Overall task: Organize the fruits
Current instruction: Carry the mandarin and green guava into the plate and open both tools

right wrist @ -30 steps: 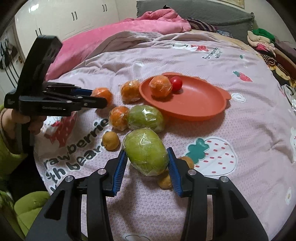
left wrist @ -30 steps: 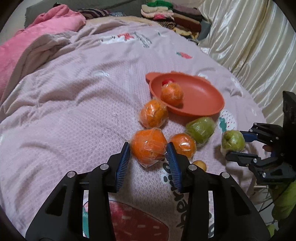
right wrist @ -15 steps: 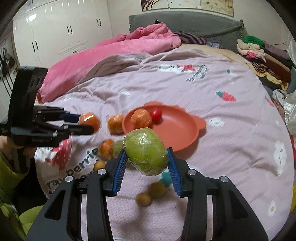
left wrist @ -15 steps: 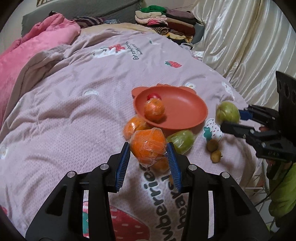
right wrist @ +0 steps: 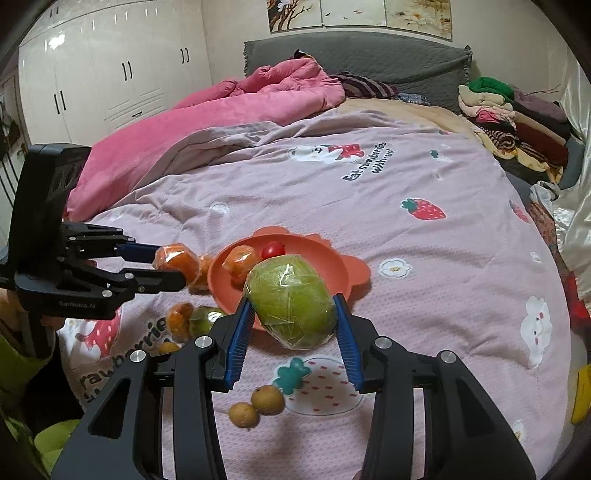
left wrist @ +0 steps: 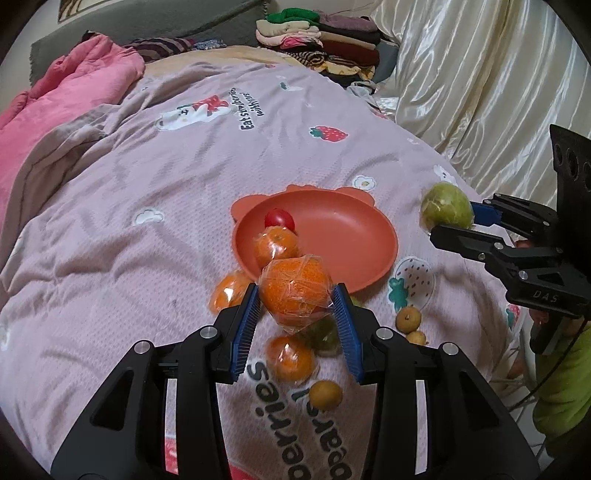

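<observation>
Pinching a plastic-wrapped orange (left wrist: 294, 292), the left gripper (left wrist: 295, 317) hangs above the round terracotta plate's (left wrist: 354, 225) near rim; the right gripper (right wrist: 293, 325) clamps a plastic-wrapped green fruit (right wrist: 291, 301) over the pink bedspread (right wrist: 424, 306).

A wide bed (right wrist: 424, 258) fills the room, spread with a mauve quilt (left wrist: 155, 206) printed with strawberries, small flowers and lettering. A pink duvet (right wrist: 229, 107) lies bunched along its far left side, before a grey padded headboard (right wrist: 369, 55). Folded clothes (right wrist: 513, 118) are stacked at the far right corner of the bed. White glossy wardrobe doors (right wrist: 103, 81) with dark handles line the left wall, catching the ceiling light. Framed pictures (right wrist: 358, 14) hang above the headboard. A cream satin curtain (left wrist: 480, 88) drapes along the right side.
</observation>
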Demonstrator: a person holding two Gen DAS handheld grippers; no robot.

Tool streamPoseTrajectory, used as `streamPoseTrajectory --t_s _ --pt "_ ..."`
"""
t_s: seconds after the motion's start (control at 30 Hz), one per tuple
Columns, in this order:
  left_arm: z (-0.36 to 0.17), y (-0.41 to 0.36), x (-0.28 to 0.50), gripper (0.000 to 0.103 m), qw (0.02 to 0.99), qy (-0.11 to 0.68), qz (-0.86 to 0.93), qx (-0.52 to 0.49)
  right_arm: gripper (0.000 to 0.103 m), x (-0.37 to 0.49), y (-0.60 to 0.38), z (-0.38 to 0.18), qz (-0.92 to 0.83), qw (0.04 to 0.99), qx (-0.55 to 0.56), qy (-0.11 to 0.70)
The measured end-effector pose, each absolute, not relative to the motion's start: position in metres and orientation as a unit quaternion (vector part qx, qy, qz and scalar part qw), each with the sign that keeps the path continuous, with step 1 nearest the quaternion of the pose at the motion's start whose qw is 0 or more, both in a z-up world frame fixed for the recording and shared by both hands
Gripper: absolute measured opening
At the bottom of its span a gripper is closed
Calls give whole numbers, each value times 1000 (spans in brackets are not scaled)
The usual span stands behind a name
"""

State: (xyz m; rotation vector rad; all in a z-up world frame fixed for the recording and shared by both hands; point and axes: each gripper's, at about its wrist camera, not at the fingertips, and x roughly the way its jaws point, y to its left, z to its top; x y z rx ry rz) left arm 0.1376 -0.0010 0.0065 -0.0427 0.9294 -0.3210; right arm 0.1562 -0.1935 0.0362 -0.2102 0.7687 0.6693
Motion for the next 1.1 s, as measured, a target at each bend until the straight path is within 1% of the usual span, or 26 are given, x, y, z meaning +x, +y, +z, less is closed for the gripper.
streamPoseTrajectory --t_s 0.5,1.1 --pt "-6 -29 163 33 868 467 -170 10 41 183 -187 32 321 864 -109 373" --pt "-21 -30 176 33 858 481 -180 -1 41 201 -168 14 329 846 -130 400"
